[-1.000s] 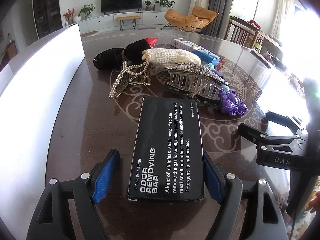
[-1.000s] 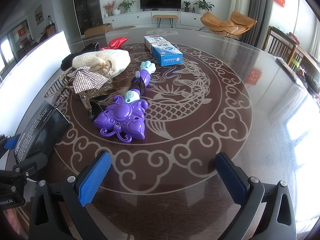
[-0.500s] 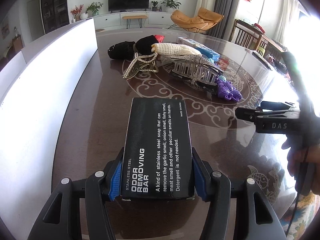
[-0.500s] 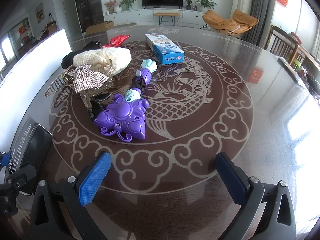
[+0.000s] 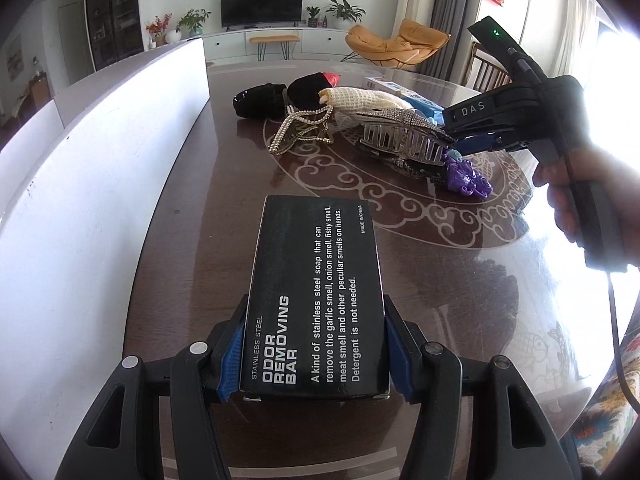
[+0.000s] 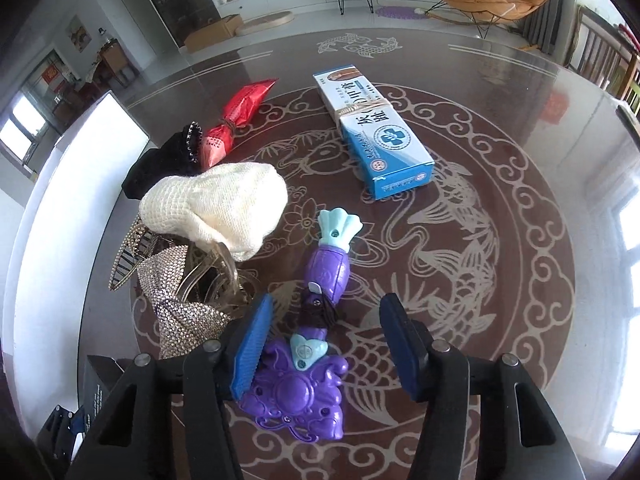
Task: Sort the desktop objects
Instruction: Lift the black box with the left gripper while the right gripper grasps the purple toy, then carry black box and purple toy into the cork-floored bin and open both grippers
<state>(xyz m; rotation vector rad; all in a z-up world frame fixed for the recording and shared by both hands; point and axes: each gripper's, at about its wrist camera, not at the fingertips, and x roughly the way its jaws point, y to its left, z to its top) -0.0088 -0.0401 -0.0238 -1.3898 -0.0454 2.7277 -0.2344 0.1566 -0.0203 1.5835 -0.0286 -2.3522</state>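
My left gripper (image 5: 314,356) is shut on the near end of a black box (image 5: 316,280) printed "ODOR REMOVING BAR", with both blue pads pressed on its long sides just above the dark table (image 5: 200,240). My right gripper (image 6: 326,308) hangs over a purple toy wand (image 6: 298,396) with a pale blue tip. Its jaws are closing with the wand's neck between them. The right pad (image 6: 400,344) stands apart from the toy. In the left wrist view the right gripper (image 5: 468,146), held by a hand (image 5: 568,200), points down at the purple wand (image 5: 468,178).
A cream knitted pouch (image 6: 224,208), a rhinestone hair claw (image 6: 188,300), a black velvet piece (image 6: 168,160) and a red packet (image 6: 236,120) crowd left of the wand. A blue and white carton (image 6: 376,136) lies behind. A white panel (image 5: 100,200) lines the table's left edge.
The left jaws closed on the black box and have held it since. The right gripper moved forward over the purple wand and its jaws narrowed around it.
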